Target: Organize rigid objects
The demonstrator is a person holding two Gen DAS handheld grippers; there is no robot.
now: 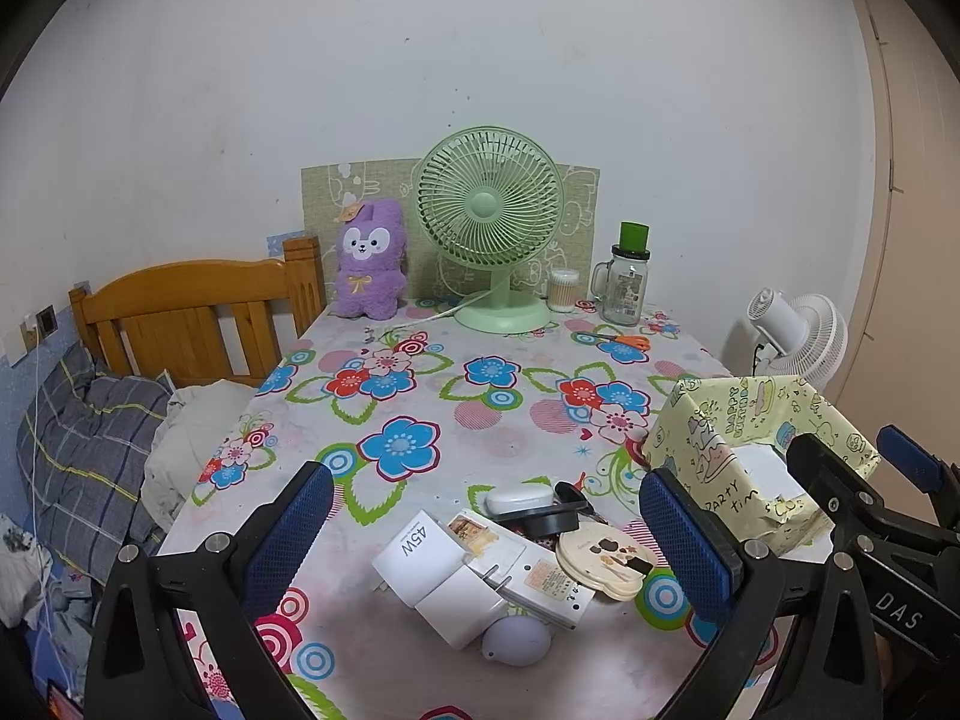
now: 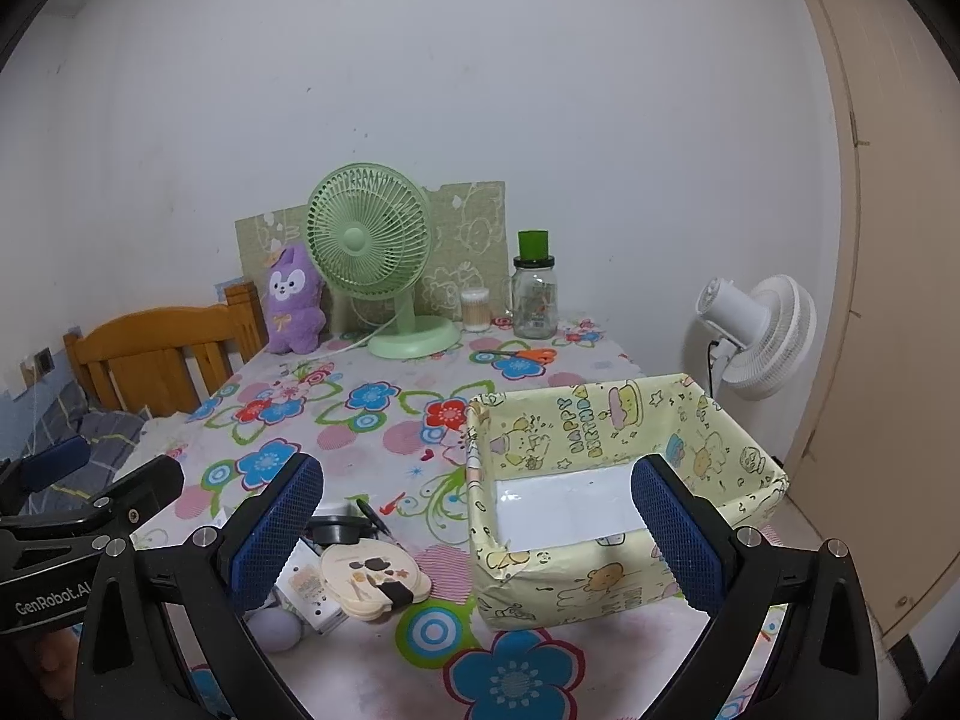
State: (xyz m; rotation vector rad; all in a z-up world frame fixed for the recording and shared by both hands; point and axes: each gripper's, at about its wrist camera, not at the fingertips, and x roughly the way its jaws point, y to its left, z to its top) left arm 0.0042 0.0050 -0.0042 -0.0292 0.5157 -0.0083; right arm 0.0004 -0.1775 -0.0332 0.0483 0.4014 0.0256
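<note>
- Start of the sorting, by the look of it: box point(image 2: 624, 480) empty, white floor bare, nothing yet moved in.
- Left tongs point(image 1: 486, 534) wide open, holding nothing, hovering over the pile point(image 1: 510, 558) just left of the box.
- Right tongs point(image 2: 474, 534) wide open too, empty, poised at the box's near wall.
- Pile: white charger point(image 1: 420, 558), cream compact point(image 1: 606, 558), lilac egg point(image 1: 516, 642), a black round piece, perhaps a lid.
- Next, likely: drop onto the charger, close, carry right into the box.
- In the way: pieces overlapping, so a neighbour may drag along.
- Well behind the box: fan point(image 1: 489, 210), jar point(image 1: 624, 288), scissors point(image 1: 618, 339), plush point(image 1: 369, 261).
</note>
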